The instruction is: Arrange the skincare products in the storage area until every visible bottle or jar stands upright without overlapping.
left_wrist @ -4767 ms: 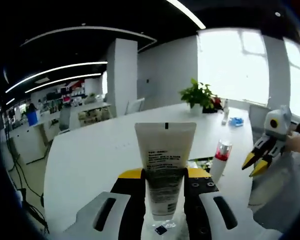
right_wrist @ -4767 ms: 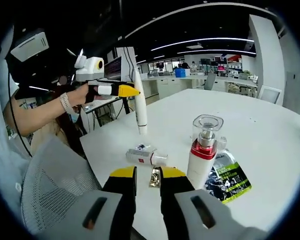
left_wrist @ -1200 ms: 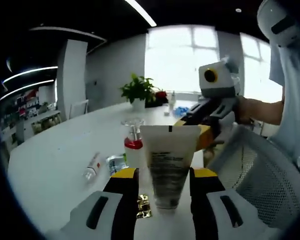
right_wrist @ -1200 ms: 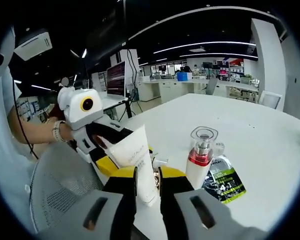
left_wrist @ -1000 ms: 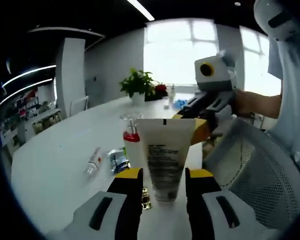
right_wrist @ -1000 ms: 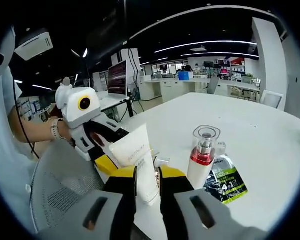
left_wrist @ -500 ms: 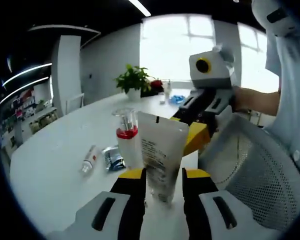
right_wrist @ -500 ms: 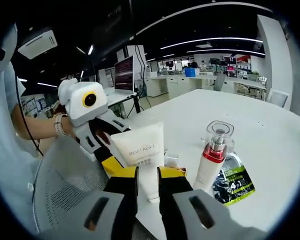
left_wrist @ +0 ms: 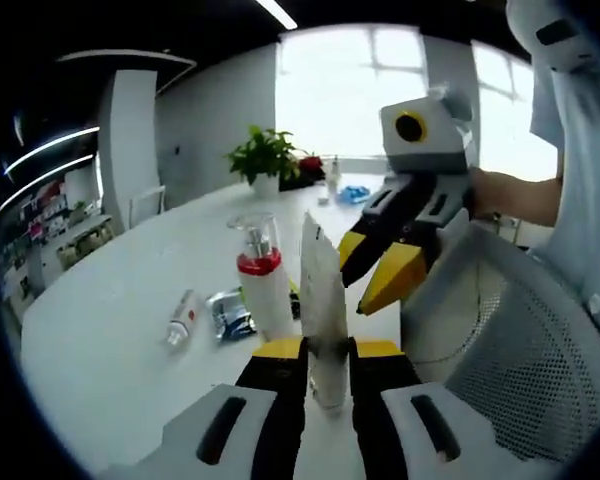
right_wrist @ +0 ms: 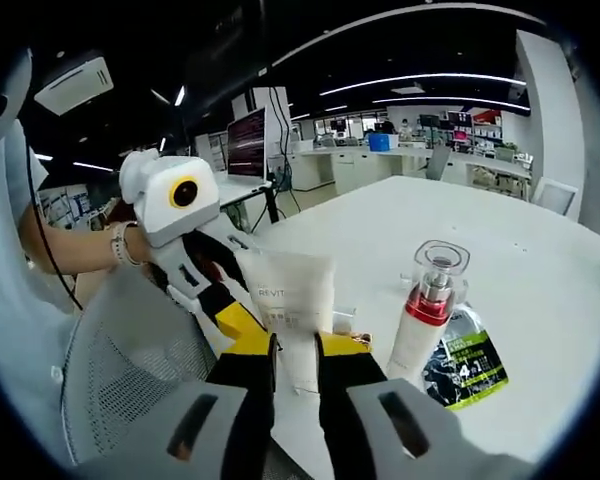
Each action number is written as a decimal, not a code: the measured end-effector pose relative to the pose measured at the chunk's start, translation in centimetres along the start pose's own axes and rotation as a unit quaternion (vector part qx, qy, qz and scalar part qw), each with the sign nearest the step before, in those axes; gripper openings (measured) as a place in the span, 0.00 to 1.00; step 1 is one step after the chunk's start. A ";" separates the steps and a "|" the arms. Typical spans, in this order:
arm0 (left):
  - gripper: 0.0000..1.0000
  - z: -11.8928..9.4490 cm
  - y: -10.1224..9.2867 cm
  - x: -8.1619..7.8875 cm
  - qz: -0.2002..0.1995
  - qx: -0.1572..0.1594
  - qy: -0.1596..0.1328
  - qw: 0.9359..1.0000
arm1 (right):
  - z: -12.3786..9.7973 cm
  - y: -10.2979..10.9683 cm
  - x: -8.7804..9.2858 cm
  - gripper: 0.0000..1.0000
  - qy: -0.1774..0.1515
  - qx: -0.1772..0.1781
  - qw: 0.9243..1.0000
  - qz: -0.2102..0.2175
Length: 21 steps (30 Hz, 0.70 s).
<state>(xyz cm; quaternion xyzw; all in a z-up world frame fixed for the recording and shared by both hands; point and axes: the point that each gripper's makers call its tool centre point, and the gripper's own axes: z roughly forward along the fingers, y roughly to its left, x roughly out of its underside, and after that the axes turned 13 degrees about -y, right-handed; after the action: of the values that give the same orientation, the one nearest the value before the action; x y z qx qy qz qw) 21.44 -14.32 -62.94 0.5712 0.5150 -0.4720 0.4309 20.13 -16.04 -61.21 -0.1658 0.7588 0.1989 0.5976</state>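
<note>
While cream tube sits cap-down, pinched in left hand-held gripper at 6 o'clock, right hand-held gripper hangs parted. Pump bottle upright on desk; small tube and sachet lying flat, left to do.

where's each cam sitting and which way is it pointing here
Left gripper view: rides on the left gripper, looking along its jaws, shut on the white tube, toward the window end of the white table; the right gripper and the person's arm enter from the right.
Right gripper view: rides on the right gripper, facing the office desks; the left gripper and a wrist enter from the left.
Shared: the white tube, the red-collared pump bottle, the table and the mesh chair.
</note>
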 end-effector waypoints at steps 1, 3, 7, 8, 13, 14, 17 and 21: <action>0.11 0.0 0.0 0.0 -0.008 0.004 0.000 1.000 | -0.1 -0.2 -0.2 0.17 -0.001 0.000 1.000 0.000; 0.11 0.1 -0.1 0.0 -0.010 0.009 -0.001 1.000 | 0.0 -0.4 -0.5 0.17 -0.004 0.003 1.000 -0.002; 0.11 0.3 -0.2 0.0 -0.012 0.018 -0.003 1.000 | 0.2 -0.9 -1.1 0.18 -0.009 0.007 1.000 -0.010; 0.11 0.3 -0.2 0.0 -0.012 0.021 -0.004 1.000 | 0.3 -1.0 -1.3 0.18 -0.010 0.006 1.000 -0.012; 0.12 0.4 -0.2 0.1 -0.025 0.042 -0.007 0.999 | 0.8 -1.0 -1.8 0.18 -0.013 -0.001 1.000 -0.017; 0.12 0.5 0.0 0.2 -0.025 0.041 -0.007 0.999 | 0.9 -1.0 -1.8 0.19 -0.013 -0.003 1.000 -0.018; 0.15 0.8 -0.2 1.4 -0.018 0.038 0.011 0.999 | 0.9 -1.1 -2.1 0.20 -0.012 -0.006 1.000 -0.024; 0.20 1.0 -1.0 2.9 -0.009 0.046 0.039 0.998 | 0.8 -1.3 -2.9 0.23 0.000 -0.025 0.998 -0.051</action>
<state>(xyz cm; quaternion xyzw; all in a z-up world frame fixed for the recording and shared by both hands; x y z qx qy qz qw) 20.47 -14.70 -65.98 0.6039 0.5145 -0.4764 0.3791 22.10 -16.71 -58.66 -0.2196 0.7442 0.1873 0.6024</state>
